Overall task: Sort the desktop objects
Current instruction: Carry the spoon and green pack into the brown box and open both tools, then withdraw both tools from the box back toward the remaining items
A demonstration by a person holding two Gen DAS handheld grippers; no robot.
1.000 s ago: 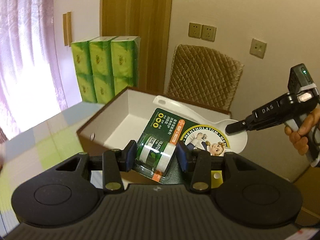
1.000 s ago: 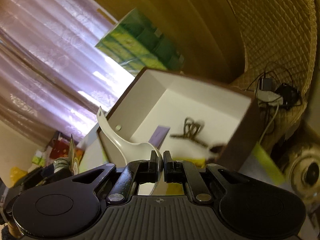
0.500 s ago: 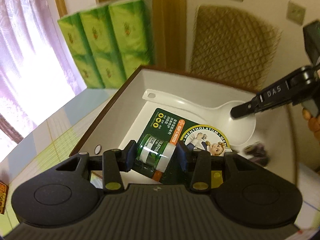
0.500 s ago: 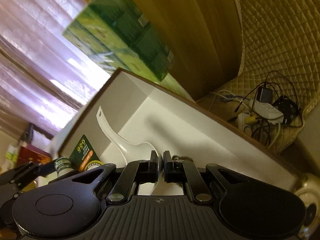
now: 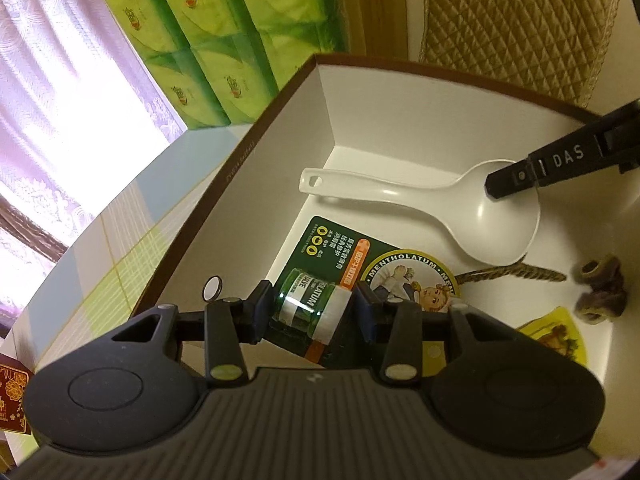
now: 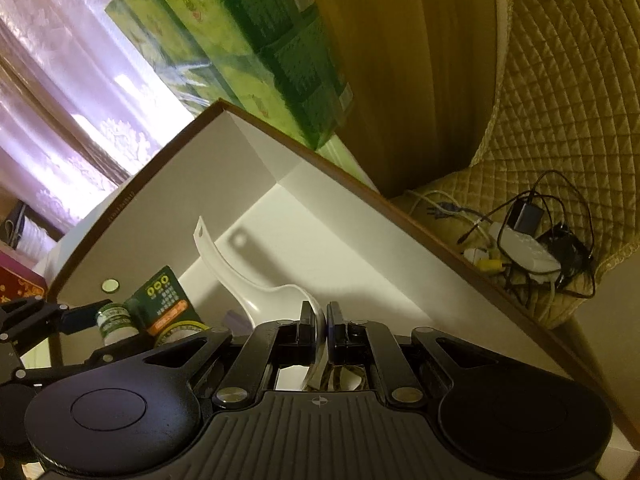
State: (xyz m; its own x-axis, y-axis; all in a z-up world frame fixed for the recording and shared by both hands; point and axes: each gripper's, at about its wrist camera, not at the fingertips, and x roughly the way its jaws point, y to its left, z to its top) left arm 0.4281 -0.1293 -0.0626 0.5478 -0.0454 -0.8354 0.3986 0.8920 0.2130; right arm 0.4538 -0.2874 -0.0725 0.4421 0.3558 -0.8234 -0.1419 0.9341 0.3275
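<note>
Grippers from both hands reach into a white box with a brown rim. The box sits on a table with a checked cloth.

The left gripper holds a Mentholatum balm pack. Its two blue pads squeeze the small green jar on the front of the green card. The pack is tipped, with its far end low inside the box, near the box floor. I cannot tell if it touches the floor.

The right gripper has its jaws shut tight on the bowl edge of a white plastic spoon. In the left view the black fingers pinch the far side of the bowl. The spoon's handle points toward the box corner. The handle end has a small hole in it. The spoon is down inside the box, just past the balm pack.

More things lie on the box floor: a brown cord, a small brown knobby thing, and a yellow card.

Green tissue packs stand stacked behind the box. A quilted tan chair is on the far side, with a tangle of cables and a charger on its seat. Pink curtains glow with light. A red box shows at the left edge.
</note>
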